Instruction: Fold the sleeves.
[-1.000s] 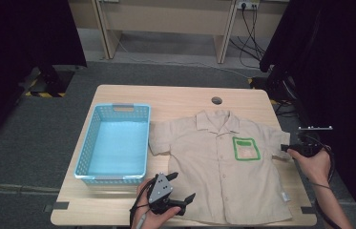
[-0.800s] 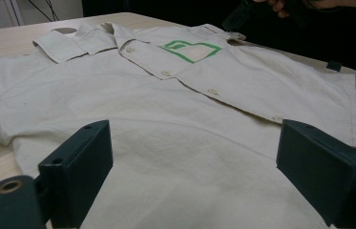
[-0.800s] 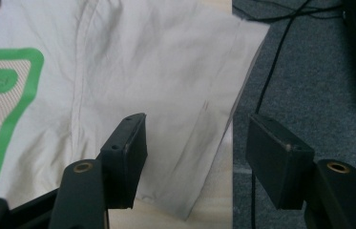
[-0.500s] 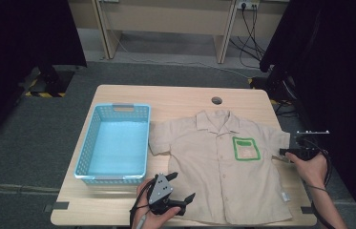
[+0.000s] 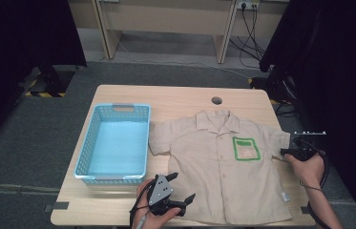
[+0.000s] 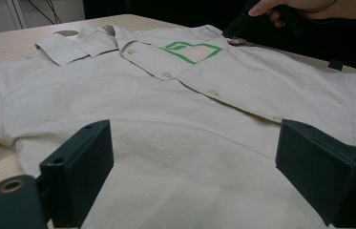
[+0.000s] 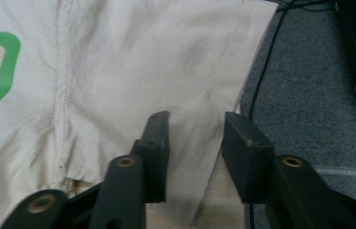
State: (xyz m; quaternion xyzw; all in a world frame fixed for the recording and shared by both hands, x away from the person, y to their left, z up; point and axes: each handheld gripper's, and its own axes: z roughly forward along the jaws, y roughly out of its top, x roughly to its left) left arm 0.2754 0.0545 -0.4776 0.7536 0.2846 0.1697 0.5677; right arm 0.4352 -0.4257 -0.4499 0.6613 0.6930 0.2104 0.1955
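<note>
The shirt [image 5: 223,167] lies flat on the counter [image 5: 175,98], just beside the basket [image 5: 113,143]. The right claw [image 7: 192,143], half open, has just been closing with the shirt's sleeve edge between its jaws; whether the pads press is unclear. The left claw [image 6: 192,176] gapes wide at the shirt's hem, holding nothing.

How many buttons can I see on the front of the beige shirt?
3 show in the left gripper view along the placket of the beige short-sleeved shirt: one near the collar, one beside the green-edged pocket, one lower. Others may lie hidden further down.
</note>
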